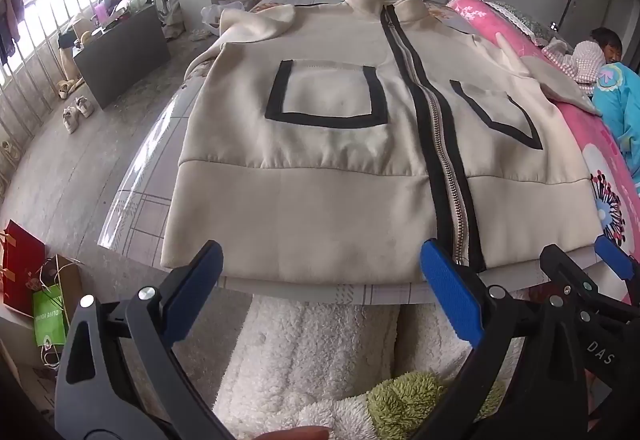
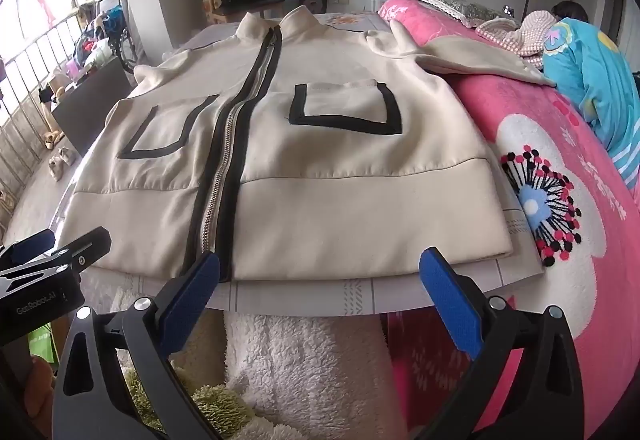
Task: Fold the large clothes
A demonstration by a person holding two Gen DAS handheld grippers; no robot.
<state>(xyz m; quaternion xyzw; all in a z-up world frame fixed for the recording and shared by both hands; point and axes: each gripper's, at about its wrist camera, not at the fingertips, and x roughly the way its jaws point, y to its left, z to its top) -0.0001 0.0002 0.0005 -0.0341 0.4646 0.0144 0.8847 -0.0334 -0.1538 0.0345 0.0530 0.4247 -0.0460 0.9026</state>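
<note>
A cream zip-up jacket point(image 1: 320, 144) with black trim and two black-edged pockets lies flat, front up, on the table point(image 1: 304, 290), collar at the far end and hem at the near edge. It also shows in the right wrist view point(image 2: 320, 168). Its right sleeve point(image 2: 472, 64) drapes onto the pink blanket; its left sleeve point(image 1: 248, 24) lies folded near the far left. My left gripper point(image 1: 320, 272) is open and empty just in front of the hem. My right gripper point(image 2: 320, 282) is open and empty, also at the hem, right of the zipper point(image 2: 224, 160).
A bed with a pink flowered blanket point(image 2: 560, 176) borders the table on the right, with a person in blue point(image 2: 588, 72) lying on it. White fluffy fabric point(image 1: 312, 352) hangs below the table's near edge. Bags point(image 1: 36, 288) and a dark cabinet point(image 1: 120, 56) stand on the floor at left.
</note>
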